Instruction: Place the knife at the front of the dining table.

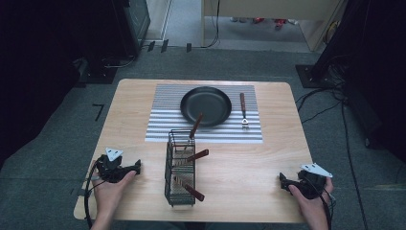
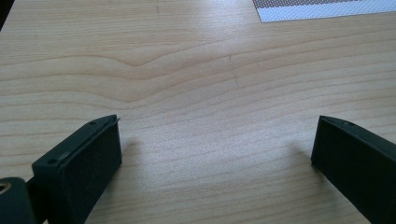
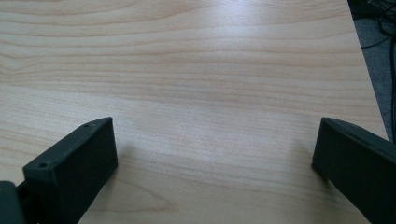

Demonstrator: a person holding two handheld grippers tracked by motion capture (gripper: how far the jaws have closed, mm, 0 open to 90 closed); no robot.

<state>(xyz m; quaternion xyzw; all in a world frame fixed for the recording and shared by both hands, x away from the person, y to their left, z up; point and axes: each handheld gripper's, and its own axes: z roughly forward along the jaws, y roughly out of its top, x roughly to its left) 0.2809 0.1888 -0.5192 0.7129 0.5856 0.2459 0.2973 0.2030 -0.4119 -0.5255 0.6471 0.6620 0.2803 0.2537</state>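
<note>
Both jaws apart, left gripper (image 1: 136, 167) and right gripper (image 1: 283, 182) resting empty; risk: snagging angled wooden-handled utensils (image 1: 191, 156), tipping wire caddy (image 1: 180, 168).

No readable text, labels, brands, numbers or signs on anything.

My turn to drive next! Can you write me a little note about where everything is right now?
Left gripper: open, empty, resting on the table near its left edge.
Right gripper: open, empty, near the right edge.
Wire basket: table centre, three wooden-handled utensils sticking out.
Black pan: on the striped mat, with a fork beside it.
Done: nothing grasped.
Left: probably moving the utensils.
</note>
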